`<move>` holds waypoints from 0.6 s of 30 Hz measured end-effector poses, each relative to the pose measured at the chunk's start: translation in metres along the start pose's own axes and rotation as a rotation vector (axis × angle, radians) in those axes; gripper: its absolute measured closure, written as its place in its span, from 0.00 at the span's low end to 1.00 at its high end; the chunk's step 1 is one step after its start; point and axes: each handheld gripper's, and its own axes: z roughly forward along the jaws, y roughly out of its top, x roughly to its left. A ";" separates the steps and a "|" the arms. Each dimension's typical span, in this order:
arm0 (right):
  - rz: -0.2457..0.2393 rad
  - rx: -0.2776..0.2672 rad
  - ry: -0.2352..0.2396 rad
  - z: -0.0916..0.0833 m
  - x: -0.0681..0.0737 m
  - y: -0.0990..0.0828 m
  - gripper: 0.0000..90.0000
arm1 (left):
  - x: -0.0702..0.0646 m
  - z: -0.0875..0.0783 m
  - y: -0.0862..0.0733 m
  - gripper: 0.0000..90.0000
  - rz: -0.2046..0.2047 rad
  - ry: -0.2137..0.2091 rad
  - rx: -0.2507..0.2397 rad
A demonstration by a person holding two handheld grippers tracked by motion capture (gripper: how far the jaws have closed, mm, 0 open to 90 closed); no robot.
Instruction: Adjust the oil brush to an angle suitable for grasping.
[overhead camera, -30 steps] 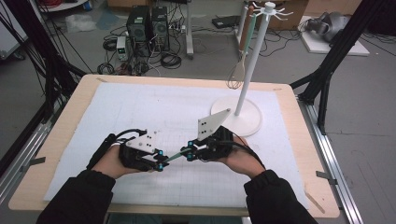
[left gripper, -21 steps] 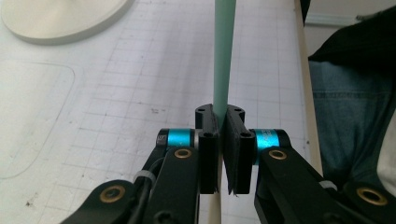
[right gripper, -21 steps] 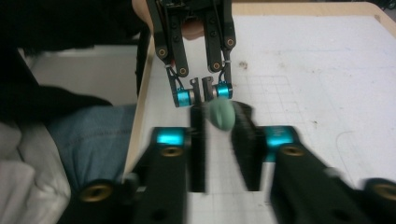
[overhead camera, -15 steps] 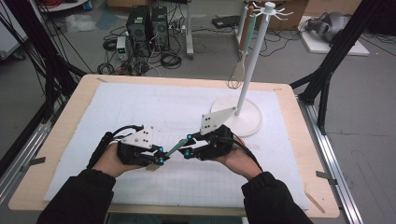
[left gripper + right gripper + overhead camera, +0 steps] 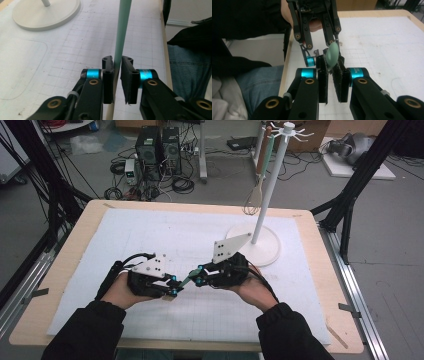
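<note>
A slim pale green utensil spans the gap between my two grippers low over the white mat. My left gripper is shut on its straight handle, which runs up out of the left gripper view from between the pads; these jaws have just been opening slightly with the handle still between them. My right gripper is shut on the rounded end; its jaws have just been closing on that end. The left gripper faces it from close by.
A white stand with a round base and a tall pole rises at the back right; a whisk and a green-handled tool hang from it. The base lies beyond the left jaws. The wooden table's edge is near the person's sleeves.
Both hands have stayed in place with the green utensil between them. Half a second ago the right gripper sat a touch higher; it is back down now.
</note>
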 end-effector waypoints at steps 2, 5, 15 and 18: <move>-0.007 -0.001 0.001 -0.002 -0.001 0.001 0.93 | 0.000 0.000 0.000 0.90 0.000 -0.001 -0.001; -0.017 -0.004 -0.009 -0.003 0.000 0.003 0.93 | 0.001 0.000 0.000 0.91 0.001 0.007 -0.004; 0.000 -0.034 -0.007 -0.002 0.001 0.004 0.93 | 0.000 0.002 0.002 0.94 0.019 -0.005 -0.014; -0.008 -0.032 -0.010 -0.002 0.001 0.006 0.93 | 0.001 0.004 0.002 0.89 -0.006 -0.013 -0.009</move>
